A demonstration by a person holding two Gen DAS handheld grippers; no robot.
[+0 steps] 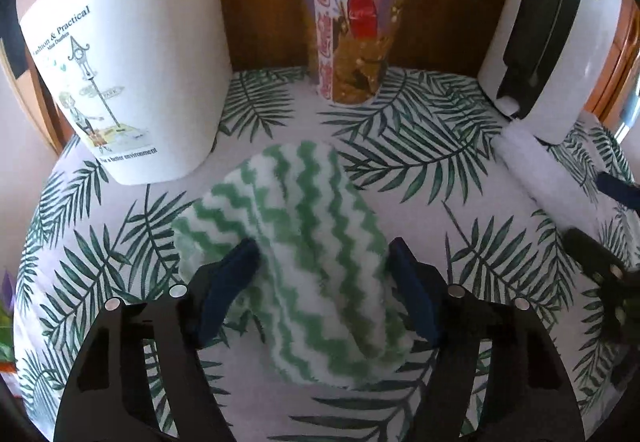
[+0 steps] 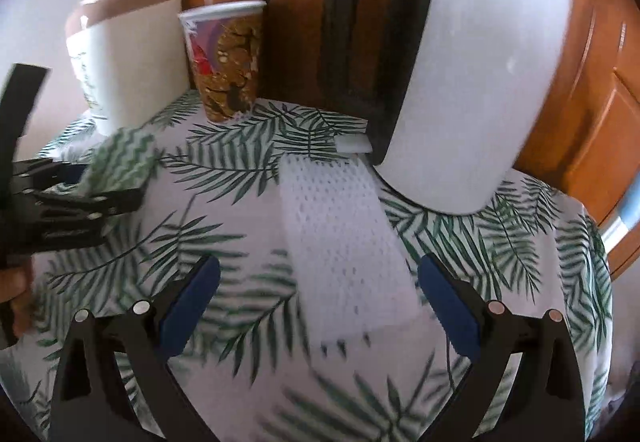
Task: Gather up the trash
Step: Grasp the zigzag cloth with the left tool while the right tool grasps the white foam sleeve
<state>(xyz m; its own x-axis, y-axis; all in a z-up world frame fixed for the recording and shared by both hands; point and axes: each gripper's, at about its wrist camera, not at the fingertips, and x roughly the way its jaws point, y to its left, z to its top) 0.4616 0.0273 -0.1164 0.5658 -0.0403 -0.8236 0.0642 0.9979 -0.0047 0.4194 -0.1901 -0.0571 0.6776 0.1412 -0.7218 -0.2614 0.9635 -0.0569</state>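
The left tool (image 1: pixel 320 262) straddles the green zigzag cloth (image 1: pixel 296 242) on the leaf-print tabletop (image 1: pixel 420 161); pad contact is unclear. The right tool (image 2: pixel 320 302) is spread around white foam netting (image 2: pixel 340 242), blurred. The mini dustbin (image 1: pixel 132 53) top is cut off.

one bin (image 1: pixel 132 53), one cup (image 1: pixel 354 21), one kettle (image 1: pixel 548 29), two cloths (one green (image 1: pixel 296 242), one white (image 2: pixel 344 242))

This looked like a home. The worktop (image 1: pixel 400 145) wore a palm-leaf cloth and carried a white electric kettle (image 2: pixel 480 81), a mini dustbin (image 1: pixel 132 73) and a paper cup (image 1: pixel 356 25). Glossy wooden cabinet doors (image 2: pixel 580 101) stood behind.
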